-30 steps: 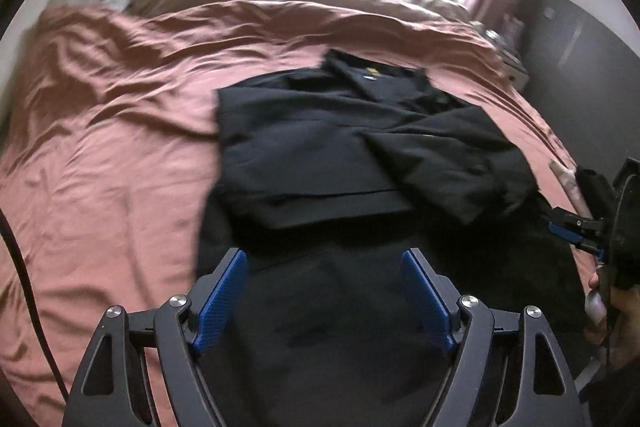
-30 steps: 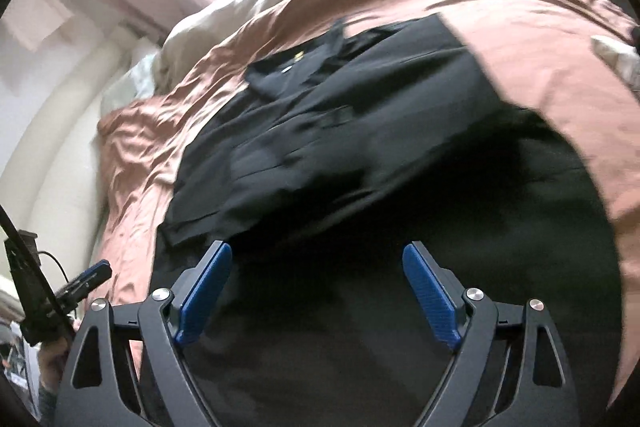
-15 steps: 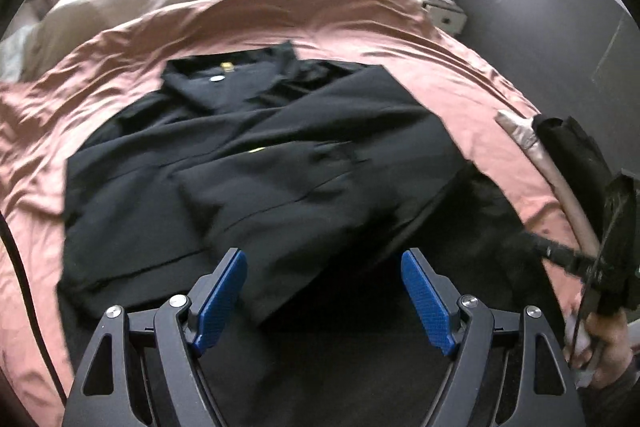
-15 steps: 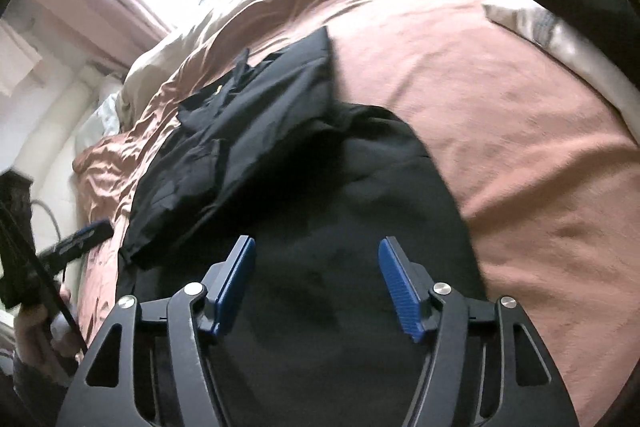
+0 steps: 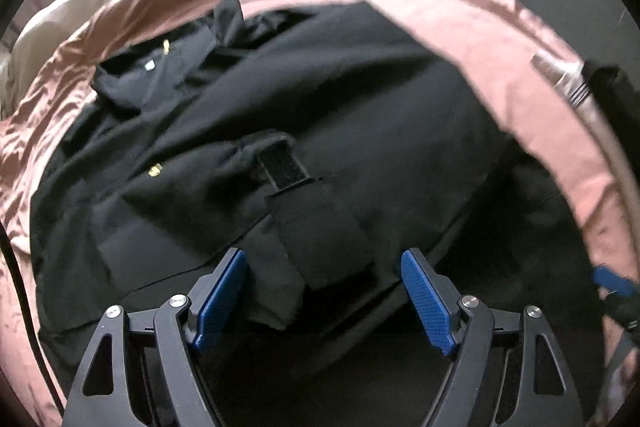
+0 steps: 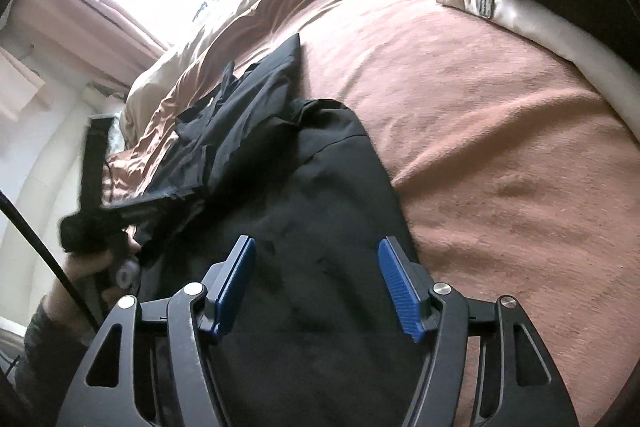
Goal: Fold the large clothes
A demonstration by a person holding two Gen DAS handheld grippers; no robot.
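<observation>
Both tongs stand wide and empty: left tongs [image 5: 324,291] over the folded sleeve, right tongs [image 6: 318,281] over the black cloth coat's [image 6: 304,187] hem. Advise gripping hem corners evenly before folding upward.

Black jacket [image 5: 320,99] — matt cloth; bedspread [image 6: 500,155] — fuzzy cloth.

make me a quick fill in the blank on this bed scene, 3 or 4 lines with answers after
1. The garment spread on the bed is ____ in colour.
2. The bedspread under it is a brownish ____.
3. The pads on the left gripper are ____.
4. The jaws of the right gripper stand ____, with nothing clamped between them.

Missing words: black; pink; blue; open
</observation>
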